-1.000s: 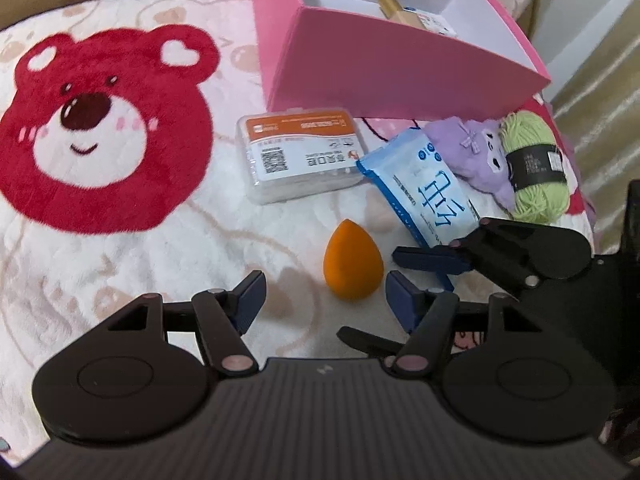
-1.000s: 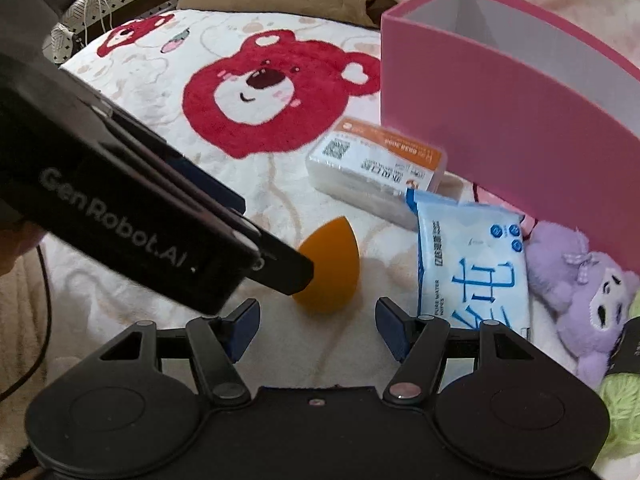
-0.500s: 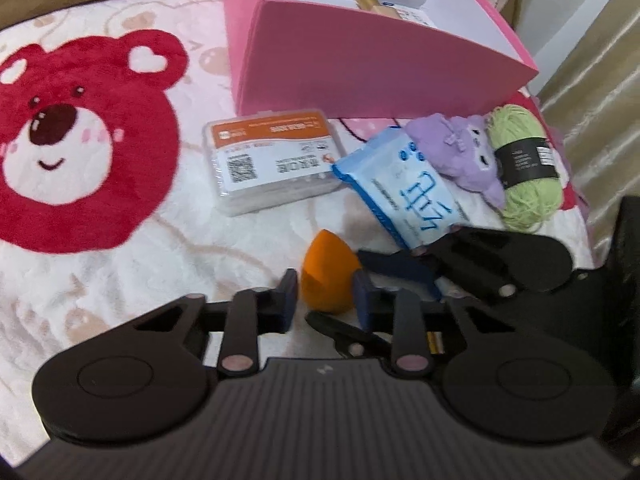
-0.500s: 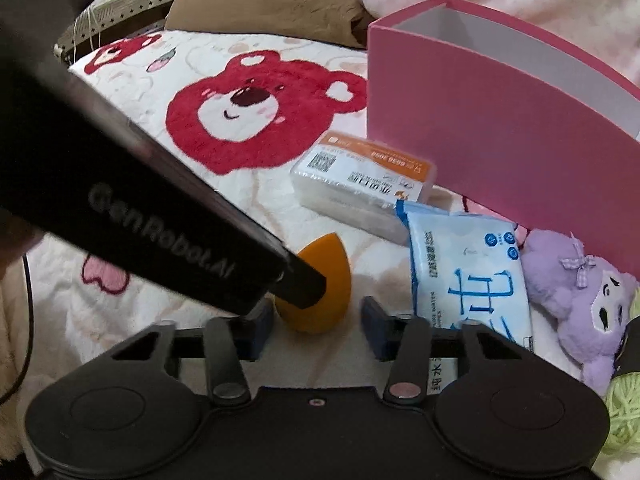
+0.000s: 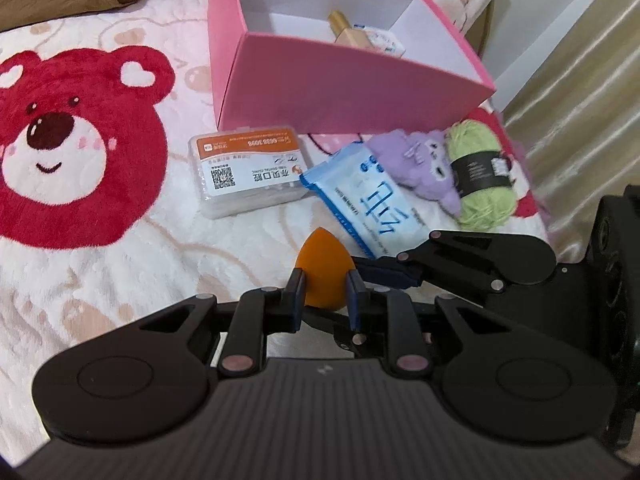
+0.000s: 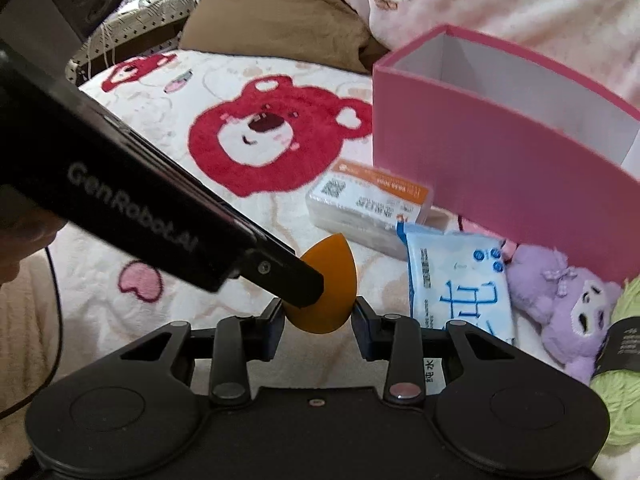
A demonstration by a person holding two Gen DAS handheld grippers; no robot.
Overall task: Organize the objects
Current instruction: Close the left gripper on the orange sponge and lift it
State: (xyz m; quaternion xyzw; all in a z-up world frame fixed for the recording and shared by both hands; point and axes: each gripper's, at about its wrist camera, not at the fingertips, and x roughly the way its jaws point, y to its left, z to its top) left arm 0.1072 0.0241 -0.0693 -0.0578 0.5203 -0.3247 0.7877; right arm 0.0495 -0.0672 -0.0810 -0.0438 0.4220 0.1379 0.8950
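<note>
An orange teardrop sponge (image 5: 324,270) sits between the pads of my left gripper (image 5: 323,294), which is shut on it just above the blanket. In the right wrist view the sponge (image 6: 328,288) also lies between the fingers of my right gripper (image 6: 318,322), whose pads touch its sides. The left gripper's body (image 6: 120,200) crosses that view from the left. A pink box (image 5: 340,76) stands behind, holding a gold bottle (image 5: 348,32) and a small carton.
On the bear-print blanket (image 5: 80,152) lie a clear swab case (image 5: 248,168), a blue wipes pack (image 5: 368,200), a purple plush (image 5: 424,164) and green yarn (image 5: 480,176). A brown pillow (image 6: 272,16) lies beyond. A curtain hangs at the right.
Both grippers have closed in from open onto the orange sponge. The left gripper has moved forward to it, and the views have shifted slightly.
</note>
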